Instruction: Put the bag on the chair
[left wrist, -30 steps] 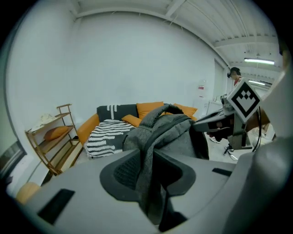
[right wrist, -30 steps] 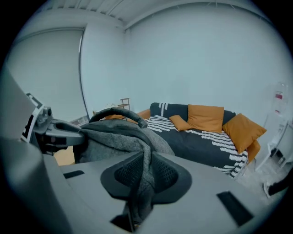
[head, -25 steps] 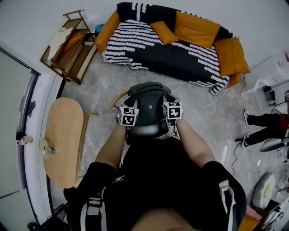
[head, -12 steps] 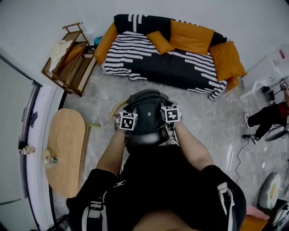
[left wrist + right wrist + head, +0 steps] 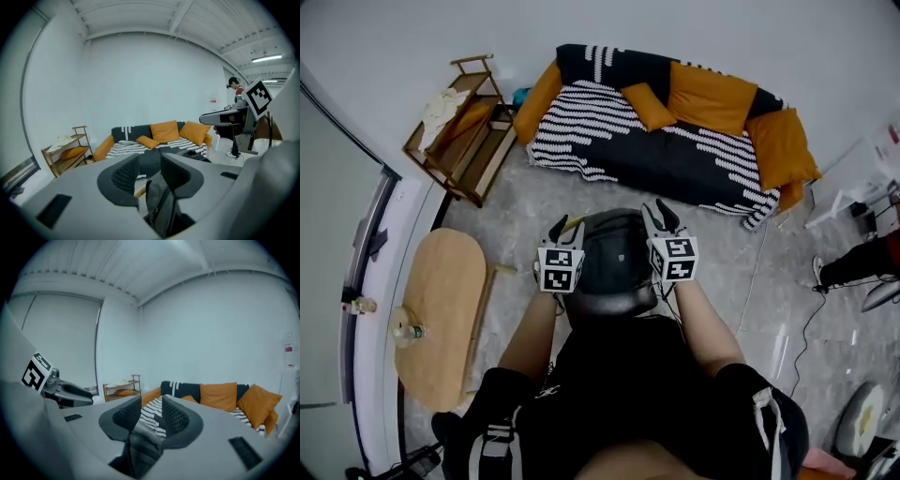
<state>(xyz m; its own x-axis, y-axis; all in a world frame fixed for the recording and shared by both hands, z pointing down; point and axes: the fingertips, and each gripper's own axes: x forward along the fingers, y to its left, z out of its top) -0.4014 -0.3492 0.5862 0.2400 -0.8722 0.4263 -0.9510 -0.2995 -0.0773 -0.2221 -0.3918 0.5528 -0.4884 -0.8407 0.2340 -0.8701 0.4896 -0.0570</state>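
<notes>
Head view: dark grey backpack (image 5: 609, 267) sits mid-frame, right in front of the person's torso. A tan curved wooden chair part (image 5: 571, 223) peeks out at its upper-left edge; rest of chair hidden under the bag. Left gripper (image 5: 560, 228) is at the bag's left side, right gripper (image 5: 661, 216) at its right, both v. close to it. Left gripper view: jaws apart & opening, pads off, w/ a dark bag strap (image 5: 161, 206) lying low betw. them. Right gripper view: same, jaws spreading, released, grey bag strap (image 5: 140, 446) low in the gap. Black-and-white striped sofa w/ orange cushions (image 5: 675, 150) runs across upper frame; oval light-wood table (image 5: 441, 300) at left.
</notes>
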